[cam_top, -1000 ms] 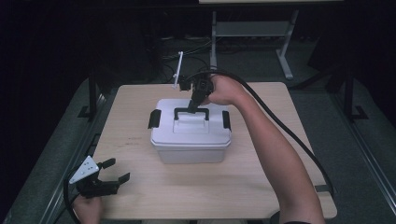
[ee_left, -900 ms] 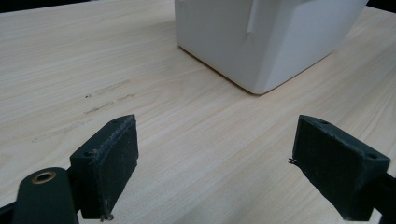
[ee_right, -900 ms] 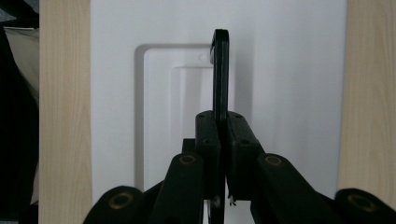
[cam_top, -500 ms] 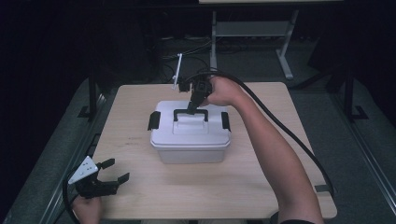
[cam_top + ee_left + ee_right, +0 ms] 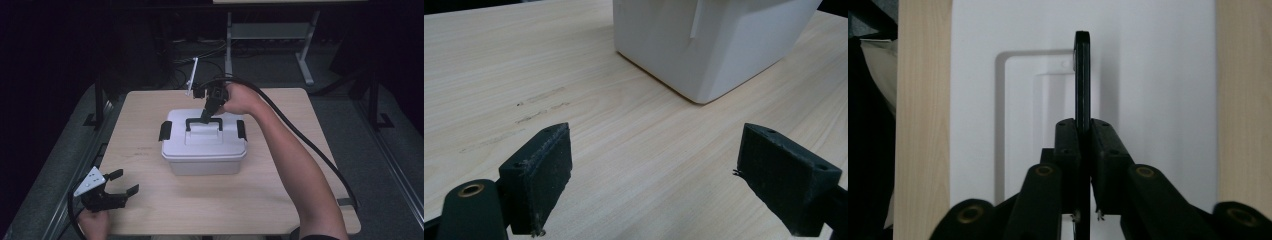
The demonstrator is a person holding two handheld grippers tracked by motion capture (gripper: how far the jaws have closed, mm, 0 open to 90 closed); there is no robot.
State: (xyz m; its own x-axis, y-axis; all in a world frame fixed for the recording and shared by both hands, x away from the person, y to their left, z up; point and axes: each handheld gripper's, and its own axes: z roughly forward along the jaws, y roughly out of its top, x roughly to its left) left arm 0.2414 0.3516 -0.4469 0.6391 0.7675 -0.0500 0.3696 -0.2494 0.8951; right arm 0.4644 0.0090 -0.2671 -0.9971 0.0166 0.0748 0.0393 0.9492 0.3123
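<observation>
The right tool [image 5: 206, 116] is reaching down onto the lid of the white box [image 5: 204, 150], and its jaws are clamped on the black handle [image 5: 204, 123]. In the right gripper view the tool [image 5: 1083, 132] is pinching the thin, upright bar of the handle [image 5: 1082, 75] between its two pads, though the jaws have just been easing slightly apart while the bar is sitting between them. The handle is standing raised above the lid, midway between the two black latches [image 5: 165, 131] at the box's ends. The box is sitting near the middle of the bench [image 5: 300, 150], lid on.

The left tool [image 5: 114, 189] is resting low over the bench's near left corner, well apart from the box, with its jaws spread wide and gripping nothing. In the left gripper view the tool [image 5: 654, 170] is showing bare wood between its pads, and a lower corner of the box [image 5: 709, 45] is lying beyond them.
</observation>
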